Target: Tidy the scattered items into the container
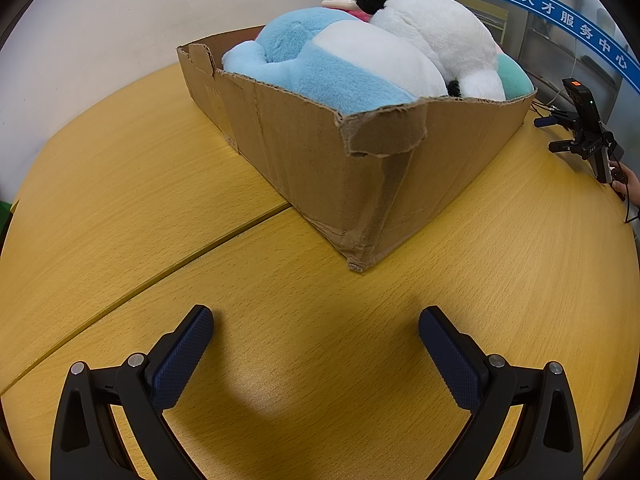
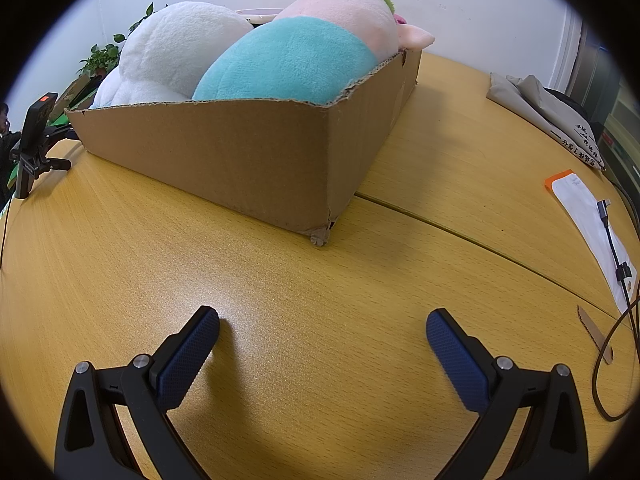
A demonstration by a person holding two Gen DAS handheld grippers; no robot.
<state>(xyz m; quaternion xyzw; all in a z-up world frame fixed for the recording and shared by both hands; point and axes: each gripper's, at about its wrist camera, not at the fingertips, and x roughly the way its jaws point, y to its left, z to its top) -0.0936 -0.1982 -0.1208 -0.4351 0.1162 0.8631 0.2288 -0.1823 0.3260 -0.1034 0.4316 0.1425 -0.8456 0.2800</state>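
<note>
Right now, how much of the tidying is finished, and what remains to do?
Mostly done, it seems: the blue plush toy, the white plush toy and the teal and pink plush toy all lie in the cardboard box. In hand: nothing, as the left gripper and right gripper are open and empty. No toy remains on the table.

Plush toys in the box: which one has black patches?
The white plush, a panda lying on top beside the blue-and-white plush; it alone has a black ear and spot.

Black gripper (image 1: 316, 320) arms, blue textured pads (image 1: 182, 360), silver screws (image 1: 136, 359)
</note>
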